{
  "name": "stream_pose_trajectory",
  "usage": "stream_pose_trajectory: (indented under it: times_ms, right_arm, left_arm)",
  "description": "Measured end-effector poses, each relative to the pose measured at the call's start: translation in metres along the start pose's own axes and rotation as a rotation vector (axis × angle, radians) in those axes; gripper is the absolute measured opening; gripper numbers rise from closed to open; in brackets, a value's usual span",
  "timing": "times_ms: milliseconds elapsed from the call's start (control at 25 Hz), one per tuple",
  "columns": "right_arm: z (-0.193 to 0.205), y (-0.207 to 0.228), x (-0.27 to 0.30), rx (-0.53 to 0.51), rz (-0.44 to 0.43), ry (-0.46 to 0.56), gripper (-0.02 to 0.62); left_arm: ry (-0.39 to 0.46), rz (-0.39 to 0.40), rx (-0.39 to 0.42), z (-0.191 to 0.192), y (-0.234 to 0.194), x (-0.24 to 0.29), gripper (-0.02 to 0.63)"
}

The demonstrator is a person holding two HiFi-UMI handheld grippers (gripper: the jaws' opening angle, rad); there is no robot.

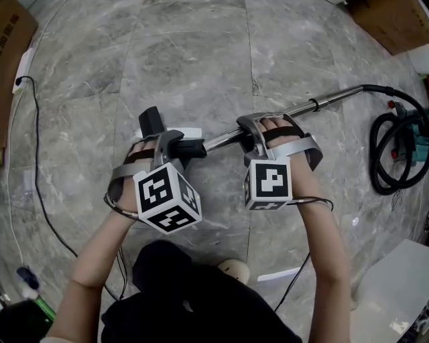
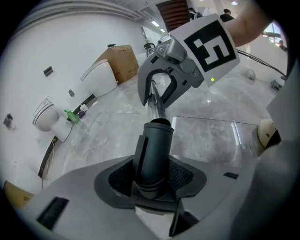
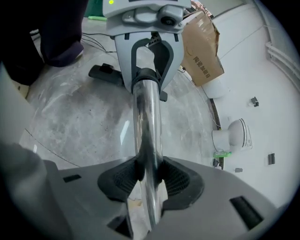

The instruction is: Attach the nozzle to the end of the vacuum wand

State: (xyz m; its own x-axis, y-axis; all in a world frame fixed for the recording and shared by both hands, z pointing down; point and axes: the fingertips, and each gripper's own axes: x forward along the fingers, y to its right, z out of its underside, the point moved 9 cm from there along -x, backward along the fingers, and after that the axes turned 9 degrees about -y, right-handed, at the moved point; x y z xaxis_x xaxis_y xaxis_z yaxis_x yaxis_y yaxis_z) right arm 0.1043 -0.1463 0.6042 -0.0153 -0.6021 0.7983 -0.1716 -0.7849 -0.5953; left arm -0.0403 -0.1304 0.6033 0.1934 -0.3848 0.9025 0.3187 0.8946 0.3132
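The black floor nozzle [image 1: 151, 120] lies on the grey marble floor. Its round black neck [image 2: 152, 154] sits between the pads of my left gripper [image 1: 175, 149], which is shut on it [image 2: 152, 179]. The chrome wand [image 1: 315, 104] runs from the upper right down to that neck. My right gripper [image 1: 255, 134] is shut on the wand [image 3: 147, 136], with both ribbed pads pressed against the tube [image 3: 149, 176]. The wand's tip [image 2: 157, 110] meets the mouth of the neck, and I cannot tell how deep it goes in. The two grippers face each other along the wand.
A black hose [image 1: 385, 154] coils at the right beside a teal vacuum body [image 1: 417, 137]. Cardboard boxes stand at the top right [image 1: 395, 20] and top left [image 1: 10, 33]. A black cable [image 1: 33, 167] trails down the left. A white panel [image 1: 395, 295] lies at the bottom right.
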Motion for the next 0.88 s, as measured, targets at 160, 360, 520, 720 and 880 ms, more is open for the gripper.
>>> stream_pose_trajectory:
  times_ms: [160, 360, 520, 720, 880]
  right_arm:
    - [-0.006, 0.001, 0.009, -0.010, 0.009, -0.063, 0.152]
    - [-0.008, -0.003, 0.012, -0.031, -0.003, -0.081, 0.150]
    - [-0.011, -0.011, 0.019, -0.055, -0.006, -0.120, 0.150]
    - [-0.015, -0.020, 0.026, -0.067, 0.015, -0.160, 0.150]
    - [-0.022, -0.027, 0.026, -0.046, 0.045, -0.212, 0.149]
  left_arm:
    - [-0.062, -0.006, -0.040, -0.002, -0.001, 0.005, 0.198]
    - [-0.088, 0.020, -0.014, -0.002, 0.003, 0.005, 0.199]
    - [-0.146, 0.000, 0.081, -0.009, 0.012, 0.008, 0.199]
    - [-0.148, 0.064, 0.043, -0.006, 0.017, 0.010, 0.199]
    - [-0.090, 0.186, -0.057, -0.002, 0.016, 0.010, 0.195]
